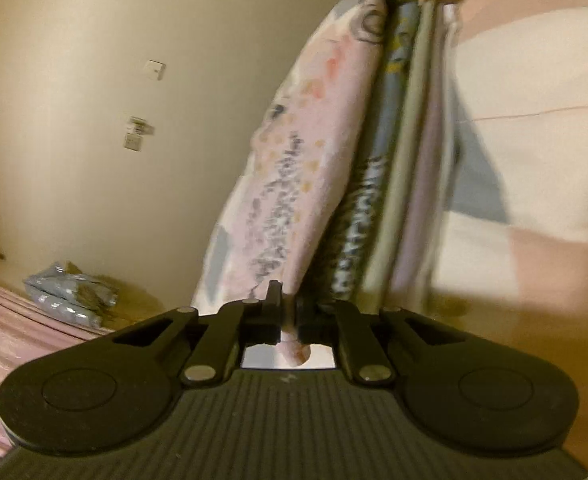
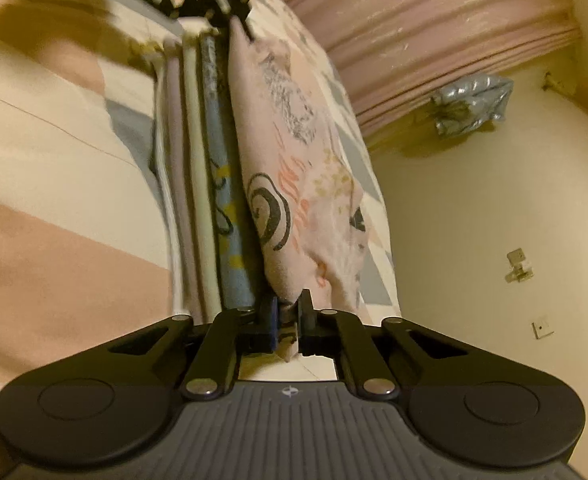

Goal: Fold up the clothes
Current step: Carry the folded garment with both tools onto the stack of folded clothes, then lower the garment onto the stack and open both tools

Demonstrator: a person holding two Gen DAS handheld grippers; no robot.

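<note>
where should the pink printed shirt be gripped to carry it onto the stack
At its two opposite ends, one gripper from each side, as now: the left gripper and right gripper each pinch a folded end of the pink shirt. It is long and limp, so end grips keep it taut beside the stack.

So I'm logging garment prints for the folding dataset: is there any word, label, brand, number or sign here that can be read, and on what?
Nothing can be read for certain.
pink printed garment: dark lettering-like print, too blurred to read; a black spiral is a drawing, no text.
blue folded garment: pale lettering along its edge, too blurred to read.
right gripper: a small round mark on its body, no letters.
left gripper: a faint mark on its body, unreadable.
</note>
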